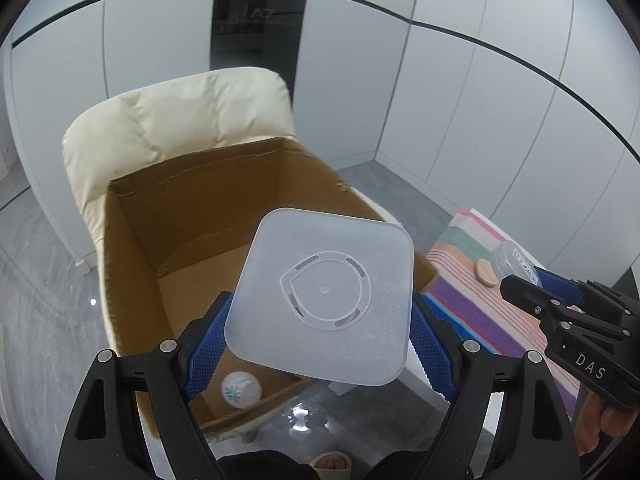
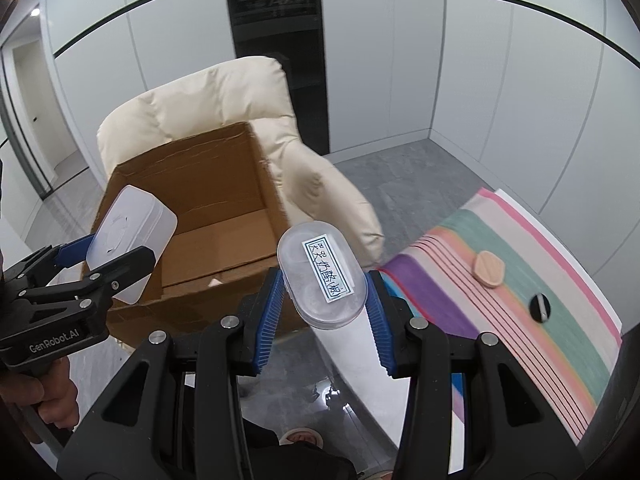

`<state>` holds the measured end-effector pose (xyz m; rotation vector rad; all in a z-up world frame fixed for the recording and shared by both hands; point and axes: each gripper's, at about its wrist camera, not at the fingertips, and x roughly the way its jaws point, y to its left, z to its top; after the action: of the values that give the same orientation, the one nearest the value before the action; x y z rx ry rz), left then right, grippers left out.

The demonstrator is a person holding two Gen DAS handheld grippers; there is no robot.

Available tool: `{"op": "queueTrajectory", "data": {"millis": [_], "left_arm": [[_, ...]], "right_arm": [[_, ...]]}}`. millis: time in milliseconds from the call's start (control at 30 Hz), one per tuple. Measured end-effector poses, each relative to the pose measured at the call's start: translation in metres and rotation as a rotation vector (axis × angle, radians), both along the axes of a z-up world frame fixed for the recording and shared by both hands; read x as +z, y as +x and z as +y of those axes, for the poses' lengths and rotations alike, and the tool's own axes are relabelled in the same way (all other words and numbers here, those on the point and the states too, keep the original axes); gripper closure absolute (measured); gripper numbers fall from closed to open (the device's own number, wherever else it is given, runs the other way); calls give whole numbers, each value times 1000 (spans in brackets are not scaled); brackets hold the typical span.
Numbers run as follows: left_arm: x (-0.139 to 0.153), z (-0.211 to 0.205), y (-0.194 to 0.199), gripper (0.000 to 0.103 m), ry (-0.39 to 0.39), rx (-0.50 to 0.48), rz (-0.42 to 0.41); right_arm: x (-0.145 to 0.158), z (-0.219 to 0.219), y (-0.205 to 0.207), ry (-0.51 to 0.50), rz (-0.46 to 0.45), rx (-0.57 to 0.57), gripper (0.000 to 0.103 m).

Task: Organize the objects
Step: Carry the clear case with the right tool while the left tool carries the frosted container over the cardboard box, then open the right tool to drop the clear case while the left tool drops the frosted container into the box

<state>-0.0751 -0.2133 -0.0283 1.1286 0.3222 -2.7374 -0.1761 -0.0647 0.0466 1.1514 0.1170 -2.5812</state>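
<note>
Frosted translucent plastic is filling the middle of the left wrist view: the left gripper (image 1: 320,340) is clamping a square container (image 1: 324,300) by two opposite sides, blue pads (image 1: 208,356) pressing in, its moulded flat face turned toward the cam. Directly ahead of & below that gripper the cardboard box (image 1: 192,208) is sitting open-topped on a cream padded chair (image 1: 168,108), w/ a white ball (image 1: 241,389) lying in its near corner, just under the left finger. So the left load is hanging over the box's near-right rim, mostly above the opening; judging by that, a short push fwd plus a release is all it's needing. The right gripper (image 2: 324,300) is squeezing a clear oval container (image 2: 322,276) w/ a handwritten label, gripped across its short width, long axis running fwd-left to back-right rel. to the fingers. For this one the box is lying ahead & to the left, w/ the box's near-right corner under the fingertips, so it's looking like it needs to travel left before dropping. Left hand is the nearer of the two to the opening. Off to the right gripper's right, a striped cloth (image 2: 540,300) is carrying a tan oval piece (image 2: 489,269) & a small black round thing (image 2: 539,308), well apart from both grippers.
</note>
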Motion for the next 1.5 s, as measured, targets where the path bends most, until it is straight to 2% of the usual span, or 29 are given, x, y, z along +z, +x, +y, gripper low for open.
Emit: {"op": "queueTrajectory", "data": {"millis": [333,400,467,633,700,1167,1200,1267,1300,1500], "left_arm": [[-15,-42,11,17,-2,92,-27],[-17,-49,12,14,-15,121,-42],[-17,-58,17,0,-25,159,-49],[-14,-89,36,0,27,240,-33],[-13,-98,41,0,23,264,-32],[-2,-117,84,0,-81,258,16],[-2,-118,86,0,-87,259,16],[-2,-121,88,0,-84,260,15],[-2,-123,89,0,-82,263,15],[-1,-123,87,0,-77,267,20]], "right_arm": [[-4,-49,-2,4,-3,83,60],[-5,-59,-2,7,-4,100,60],[-5,-67,-3,8,-5,112,60],[-8,-88,-4,12,-11,136,60],[-9,-97,-6,13,-13,147,60],[-16,-168,0,29,-25,257,58],[-17,-172,0,37,-26,261,56],[-18,-177,2,47,-24,264,32],[-17,-178,3,44,-13,261,28],[-15,-176,6,47,5,255,23]]}}
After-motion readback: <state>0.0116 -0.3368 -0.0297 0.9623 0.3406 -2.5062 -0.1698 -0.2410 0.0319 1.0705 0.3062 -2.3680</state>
